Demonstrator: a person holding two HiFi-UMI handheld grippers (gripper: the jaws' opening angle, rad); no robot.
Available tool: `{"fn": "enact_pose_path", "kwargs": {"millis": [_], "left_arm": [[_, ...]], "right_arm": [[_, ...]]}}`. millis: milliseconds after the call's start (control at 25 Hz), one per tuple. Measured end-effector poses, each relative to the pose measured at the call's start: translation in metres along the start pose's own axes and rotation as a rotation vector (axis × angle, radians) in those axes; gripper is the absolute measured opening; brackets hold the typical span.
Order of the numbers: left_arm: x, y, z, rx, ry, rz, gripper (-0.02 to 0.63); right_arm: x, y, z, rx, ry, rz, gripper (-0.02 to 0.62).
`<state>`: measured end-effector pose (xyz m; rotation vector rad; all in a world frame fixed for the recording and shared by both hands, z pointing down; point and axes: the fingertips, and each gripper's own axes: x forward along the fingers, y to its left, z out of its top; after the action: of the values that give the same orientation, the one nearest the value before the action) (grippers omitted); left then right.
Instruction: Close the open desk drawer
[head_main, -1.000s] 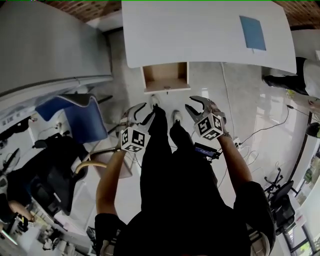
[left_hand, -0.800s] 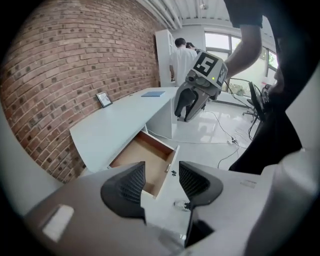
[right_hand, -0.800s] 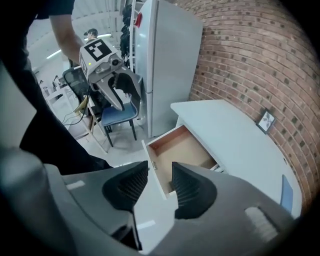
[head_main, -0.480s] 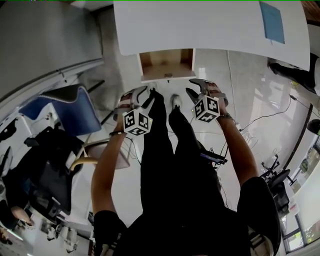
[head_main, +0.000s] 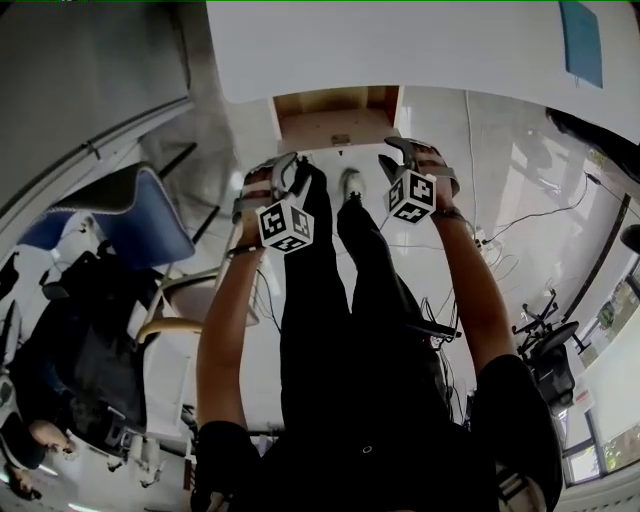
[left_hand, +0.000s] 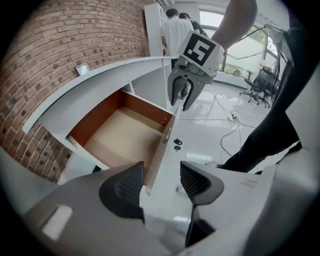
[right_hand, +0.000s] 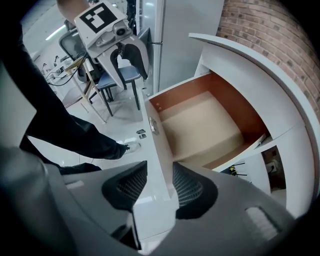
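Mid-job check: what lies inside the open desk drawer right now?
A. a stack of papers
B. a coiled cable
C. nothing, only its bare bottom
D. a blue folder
C: the drawer shows only its plain tan bottom and reddish-brown inner walls in both gripper views, with no item lying in it.

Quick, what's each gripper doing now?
Left gripper: open, just opened wider, drawer front in line between jaws, ungripped.
Right gripper: open, just opened wider, drawer front between jaws, ungripped.
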<state>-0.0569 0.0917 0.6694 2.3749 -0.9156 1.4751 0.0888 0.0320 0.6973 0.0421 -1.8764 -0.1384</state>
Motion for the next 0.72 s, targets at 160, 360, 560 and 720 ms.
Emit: {"fn": "enact_pose_path", "kwargs": {"millis": [160,360,560,720], "left_arm": [[0.018,0.007,-0.010,0.053,0.017,0.031,0.225],[0.035,0.015,-0.018,0.031,0.029,0.028,0.219],[0.038,0.014,-0.016,0.086,0.020,0.008,0.190],[0.038,0.008,-0.015,0.127,0.029,0.006,0.152]], "right_arm": [[0.015,-0.002,-0.002,-0.032,0.004,-0.015,0.166],[0.029,0.001,-0.009,-0.050,0.022,0.000,0.170],[0.031,-0.001,-0.009,-0.055,0.012,0.000,0.105],[0.029,0.001,-0.010,-0.084,0.020,0.002,0.089]]}}
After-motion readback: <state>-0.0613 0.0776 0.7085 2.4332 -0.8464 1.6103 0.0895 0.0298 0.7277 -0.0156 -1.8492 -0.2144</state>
